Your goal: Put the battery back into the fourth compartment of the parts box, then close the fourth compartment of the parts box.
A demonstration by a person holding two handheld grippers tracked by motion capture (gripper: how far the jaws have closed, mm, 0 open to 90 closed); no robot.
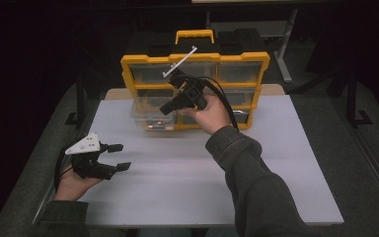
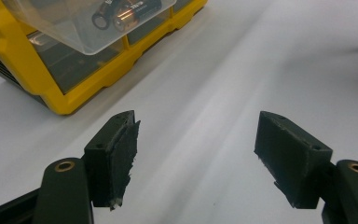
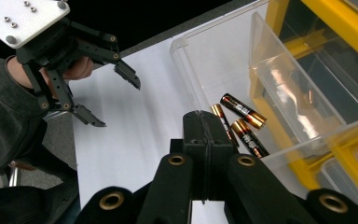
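**A:** From the high view, what could have gone wrong?

**B:** The right gripper (image 1: 168, 107) hung over the clear plastic drawer (image 1: 150, 118) pulled out of the yellow-framed organiser box with clear drawers (image 1: 195, 89), which stood at the far edge of the white table (image 1: 276, 173). I judged that a careless push could have tipped the drawer off its rail or shoved it askew. The left gripper (image 1: 121, 157) rested near the table's left edge, well apart.

**A:** And the left gripper view?

**B:** Its jaws stood spread wide, nothing between them. The drawer (image 2: 74, 28) jutted out above the table, two black-and-copper cylindrical batteries (image 2: 121, 14) lying inside.

**A:** The right gripper view?

**B:** There the jaws were pressed together, empty, just above the drawer's near wall (image 3: 223, 60). Three batteries (image 3: 240, 123) lay side by side on its floor, touching. Closed like that, the jaws could only have nudged them, and round cells roll away easily.
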